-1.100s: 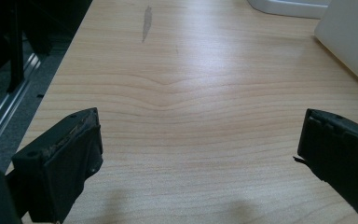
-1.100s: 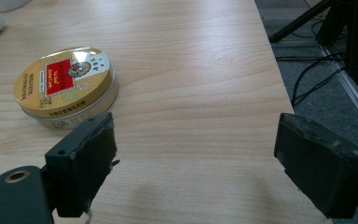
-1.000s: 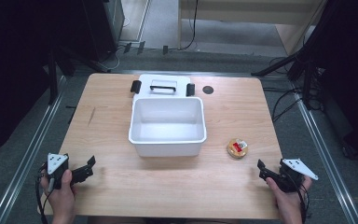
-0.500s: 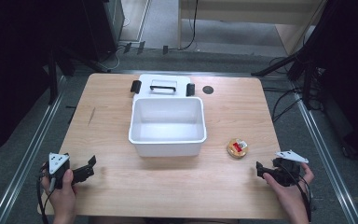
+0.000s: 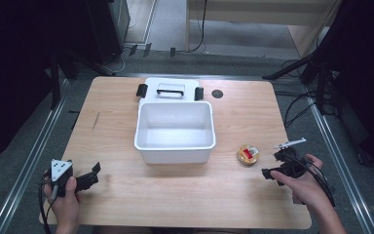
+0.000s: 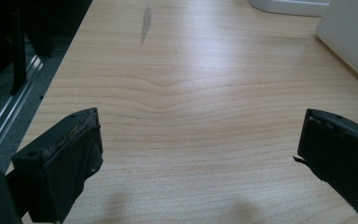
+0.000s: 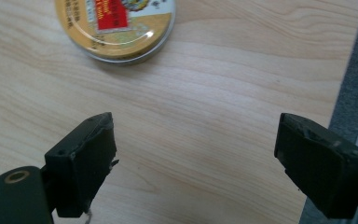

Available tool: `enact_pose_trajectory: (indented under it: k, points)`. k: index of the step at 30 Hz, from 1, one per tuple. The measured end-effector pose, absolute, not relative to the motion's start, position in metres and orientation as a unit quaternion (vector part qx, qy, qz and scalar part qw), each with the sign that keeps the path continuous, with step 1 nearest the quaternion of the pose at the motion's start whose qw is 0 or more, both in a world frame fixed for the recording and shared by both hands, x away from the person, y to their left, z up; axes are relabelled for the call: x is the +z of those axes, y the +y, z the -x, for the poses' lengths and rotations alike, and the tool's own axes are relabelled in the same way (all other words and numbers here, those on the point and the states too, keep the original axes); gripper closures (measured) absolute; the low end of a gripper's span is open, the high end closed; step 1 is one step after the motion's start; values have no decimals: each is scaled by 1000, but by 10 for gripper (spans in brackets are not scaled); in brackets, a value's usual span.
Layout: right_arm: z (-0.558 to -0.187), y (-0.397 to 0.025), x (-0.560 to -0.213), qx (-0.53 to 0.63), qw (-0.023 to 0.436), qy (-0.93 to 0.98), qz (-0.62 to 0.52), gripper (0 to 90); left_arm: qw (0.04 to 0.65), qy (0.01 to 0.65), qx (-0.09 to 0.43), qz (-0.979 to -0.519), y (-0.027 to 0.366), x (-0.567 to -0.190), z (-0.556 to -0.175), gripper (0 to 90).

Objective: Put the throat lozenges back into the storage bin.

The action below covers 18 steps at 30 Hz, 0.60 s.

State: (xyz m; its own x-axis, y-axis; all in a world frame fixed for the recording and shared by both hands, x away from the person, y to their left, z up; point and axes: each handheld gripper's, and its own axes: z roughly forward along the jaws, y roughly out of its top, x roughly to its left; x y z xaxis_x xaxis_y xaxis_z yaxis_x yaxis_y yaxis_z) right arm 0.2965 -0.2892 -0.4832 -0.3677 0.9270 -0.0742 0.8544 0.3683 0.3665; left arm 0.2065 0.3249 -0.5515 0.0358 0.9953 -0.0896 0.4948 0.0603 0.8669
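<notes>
A small round gold tin [image 5: 248,155] with a red label lies on the wooden table [image 5: 126,195], right of a white open bin [image 5: 175,145]. My right gripper [image 5: 271,164] hovers just right of the tin, tipped on its side, jaws open and empty. In the right gripper view the tin [image 7: 116,23] sits at the top left, ahead of the open right gripper [image 7: 196,144]. My left gripper [image 5: 93,174] rests near the front left corner, open and empty. In the left gripper view, bare wood lies between the jaws of the left gripper [image 6: 200,140].
The bin's white lid [image 5: 170,90], with a handle and black clips, lies flat behind it. A black disc [image 5: 217,93] is set in the table at the back right. The bin's wall [image 6: 349,42] shows at the right. The table edge [image 7: 349,93] runs close by the right jaw.
My right gripper has rolled onto its side and shifted slightly left toward the tin. The left gripper has stayed in place.
</notes>
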Motion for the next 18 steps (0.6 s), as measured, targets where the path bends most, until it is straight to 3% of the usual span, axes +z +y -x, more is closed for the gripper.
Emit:
enact_pose_trajectory:
  k: [9, 18]
  points:
    - [-328, -249, -472, 57, 80, 863, -495, 132, 393, 618, 317, -603, 326, -552, -207, 1]
    - [-347, -225, -466, 51, 69, 870, -485, 126, 392, 619, 314, -604, 327, -551, -207, 1]
